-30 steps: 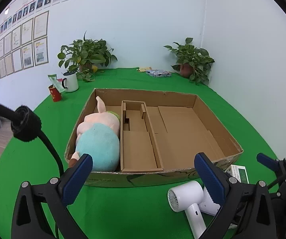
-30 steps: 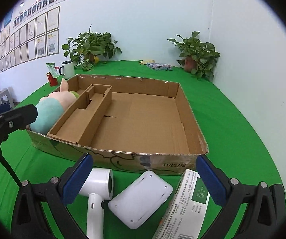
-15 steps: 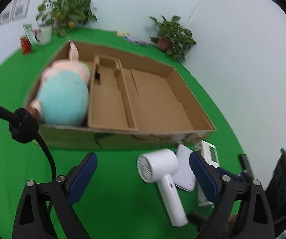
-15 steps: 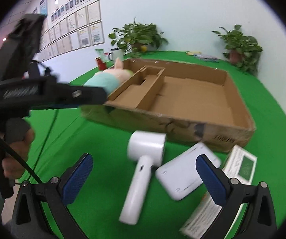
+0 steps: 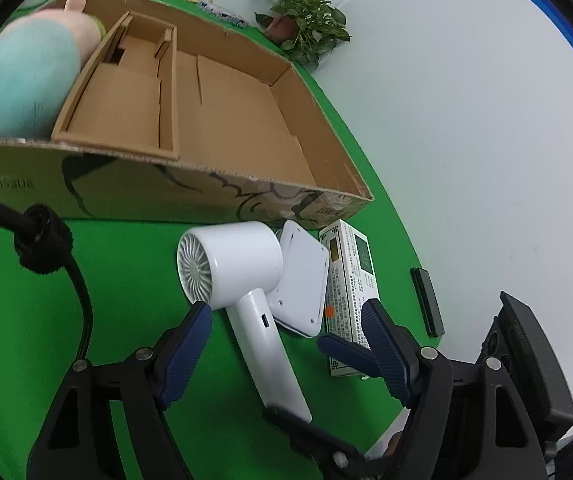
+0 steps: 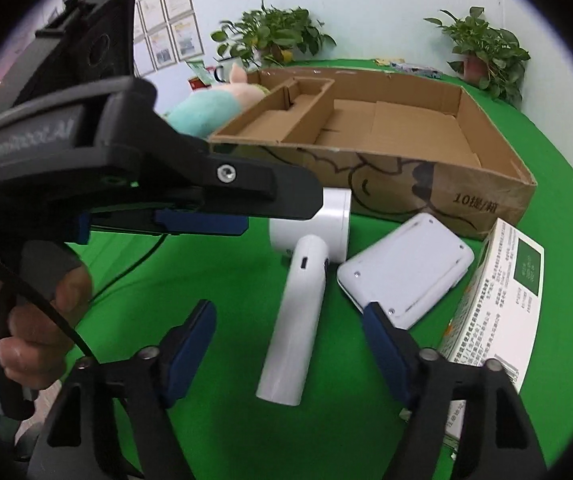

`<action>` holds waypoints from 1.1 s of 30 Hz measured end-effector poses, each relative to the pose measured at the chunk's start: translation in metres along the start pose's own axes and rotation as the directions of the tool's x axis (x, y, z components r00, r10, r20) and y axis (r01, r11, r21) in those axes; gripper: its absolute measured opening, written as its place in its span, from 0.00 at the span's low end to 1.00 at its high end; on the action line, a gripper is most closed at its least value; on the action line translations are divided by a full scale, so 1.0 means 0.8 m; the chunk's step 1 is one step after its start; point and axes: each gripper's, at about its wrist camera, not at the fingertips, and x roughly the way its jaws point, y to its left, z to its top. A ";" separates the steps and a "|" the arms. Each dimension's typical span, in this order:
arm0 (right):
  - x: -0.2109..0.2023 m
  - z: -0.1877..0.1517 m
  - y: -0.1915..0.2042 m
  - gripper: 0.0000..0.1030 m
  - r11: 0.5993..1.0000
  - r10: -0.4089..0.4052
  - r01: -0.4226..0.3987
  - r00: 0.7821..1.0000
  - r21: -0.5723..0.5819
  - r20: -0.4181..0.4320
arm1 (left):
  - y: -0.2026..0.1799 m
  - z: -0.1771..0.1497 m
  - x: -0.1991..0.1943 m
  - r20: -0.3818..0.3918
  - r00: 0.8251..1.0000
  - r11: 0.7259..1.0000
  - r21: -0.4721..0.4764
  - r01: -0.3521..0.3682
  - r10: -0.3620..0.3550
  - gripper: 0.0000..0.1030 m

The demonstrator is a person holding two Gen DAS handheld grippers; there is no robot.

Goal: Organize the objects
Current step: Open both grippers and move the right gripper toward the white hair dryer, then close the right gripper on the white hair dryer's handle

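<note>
Both the left gripper (image 5: 286,350) and right gripper (image 6: 288,342) were closing, still clear, around the handle of the white hair dryer (image 5: 246,280) lying before the cardboard box (image 5: 214,184), so they risked colliding or knocking it askew.

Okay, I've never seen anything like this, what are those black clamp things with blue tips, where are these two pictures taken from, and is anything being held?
There is no robot here. A person holds a two-finger gripper in each hand, and a wide-angle camera on each looks along its fingers.

One picture is from the left gripper, the other from the right gripper. Both straddle the handle of a white hair dryer and are closing, but nothing is gripped yet.

On the green table beside the dryer lie a flat white device and a printed carton. Behind them stands an open cardboard box with a plush toy in its left compartment.
</note>
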 end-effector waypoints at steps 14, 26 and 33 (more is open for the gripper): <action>0.001 -0.017 0.019 0.27 0.996 0.094 -0.093 0.995 0.009 -0.039 | 0.021 -0.016 0.006 -0.031 0.999 0.999 -0.037 0.018 -0.019 0.66; 0.006 -0.021 0.027 0.28 0.998 0.070 -0.070 0.995 0.000 -0.071 | 0.035 -0.018 0.025 -0.092 0.996 0.997 -0.075 0.012 -0.019 0.56; -0.004 -0.034 0.028 0.28 0.995 0.101 -0.102 0.990 -0.013 -0.094 | 0.039 -0.042 0.027 -0.123 0.991 0.994 -0.089 -0.062 0.051 0.43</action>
